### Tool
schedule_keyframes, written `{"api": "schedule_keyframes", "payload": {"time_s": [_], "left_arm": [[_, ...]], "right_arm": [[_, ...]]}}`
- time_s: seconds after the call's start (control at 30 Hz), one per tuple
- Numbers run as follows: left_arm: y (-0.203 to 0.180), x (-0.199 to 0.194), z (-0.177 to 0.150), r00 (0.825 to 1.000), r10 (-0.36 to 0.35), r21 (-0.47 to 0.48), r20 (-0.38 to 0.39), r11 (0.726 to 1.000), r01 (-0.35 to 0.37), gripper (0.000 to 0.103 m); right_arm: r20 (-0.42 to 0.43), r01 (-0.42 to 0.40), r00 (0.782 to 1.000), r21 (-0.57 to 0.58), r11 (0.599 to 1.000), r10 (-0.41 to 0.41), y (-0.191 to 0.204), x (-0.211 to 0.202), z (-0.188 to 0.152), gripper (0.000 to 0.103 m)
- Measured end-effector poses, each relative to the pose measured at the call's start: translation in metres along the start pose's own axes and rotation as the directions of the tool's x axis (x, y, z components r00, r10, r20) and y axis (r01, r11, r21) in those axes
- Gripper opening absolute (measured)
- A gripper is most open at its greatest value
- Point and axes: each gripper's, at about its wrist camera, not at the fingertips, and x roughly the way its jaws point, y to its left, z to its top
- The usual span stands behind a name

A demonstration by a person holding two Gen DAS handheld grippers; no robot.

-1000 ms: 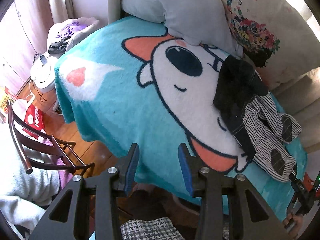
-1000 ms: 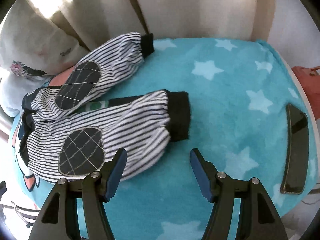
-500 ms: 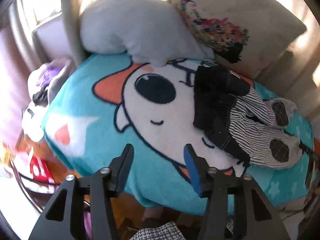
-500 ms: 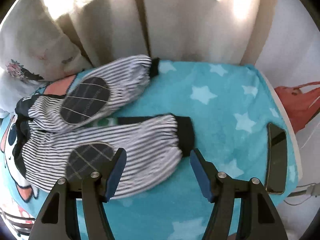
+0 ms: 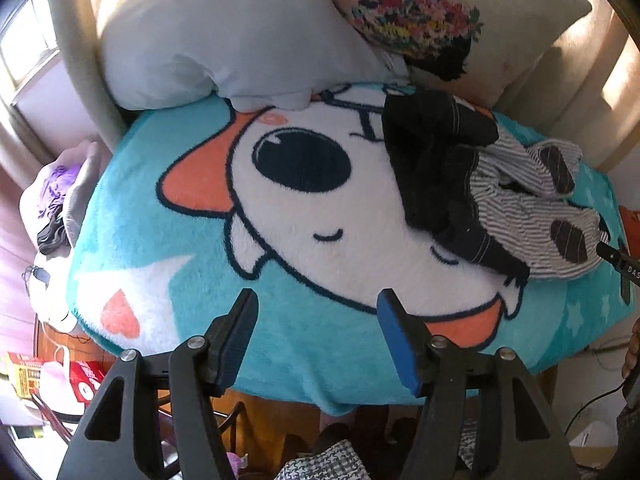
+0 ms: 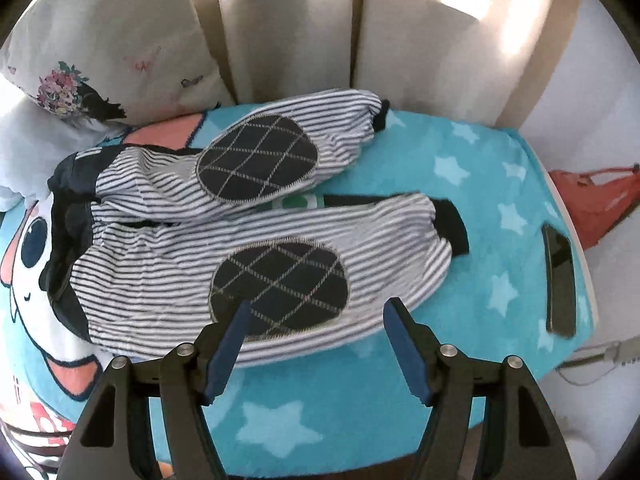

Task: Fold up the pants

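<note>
Striped pants (image 6: 160, 276) with dark quilted knee patches and a dark waist part lie spread on a turquoise cartoon blanket (image 6: 480, 184). Both legs point right, with black cuffs. In the left wrist view the pants (image 5: 516, 208) lie at the right, dark waist (image 5: 436, 160) toward the middle. My left gripper (image 5: 316, 312) is open and empty, above the blanket's near edge, well left of the pants. My right gripper (image 6: 316, 316) is open and empty, just above the near leg's knee patch (image 6: 280, 284).
A dark phone (image 6: 560, 280) lies on the blanket at the right. A grey plush pillow (image 5: 224, 36) and a floral pillow (image 5: 440, 24) sit at the head. Curtains (image 6: 300, 28) hang behind. A chair and clutter (image 5: 48, 380) stand beside the bed at left.
My left gripper has swung right and forward, bringing more of the bed and pants into view. My right gripper has moved left toward the near leg's knee patch.
</note>
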Motion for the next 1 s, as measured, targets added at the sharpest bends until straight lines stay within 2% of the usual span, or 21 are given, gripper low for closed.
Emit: {"api": "schedule_keyframes", "payload": {"time_s": [0.27,0.53,0.77,0.9,1.0], "left_arm": [[-0.008,0.011,0.0,0.999,-0.026,0.042,-0.032,0.999,0.027,0.061],[-0.034,0.01,0.006,1.0,-0.01,0.062,-0.03,0.998,0.012,0.061],[-0.068,0.012,0.021,1.0,0.015,0.065,-0.025,0.998,-0.013,0.061],[-0.083,0.019,0.047,0.999,-0.043,0.033,-0.02,0.998,0.044,0.061],[-0.091,0.028,0.078,0.996,-0.091,0.001,0.003,0.996,0.091,0.061]], "right_arm": [[-0.026,0.024,0.999,0.057,0.998,-0.022,-0.005,-0.003,-0.019,0.073],[-0.013,0.011,1.0,0.081,0.997,-0.01,-0.029,0.001,-0.011,0.073],[-0.002,-0.032,0.999,0.103,0.994,0.032,-0.063,0.015,0.009,0.073],[-0.008,-0.065,0.998,0.123,0.99,0.067,-0.089,0.028,0.031,0.073],[0.004,-0.161,0.987,0.191,0.968,0.163,-0.112,0.037,0.066,0.073]]}}
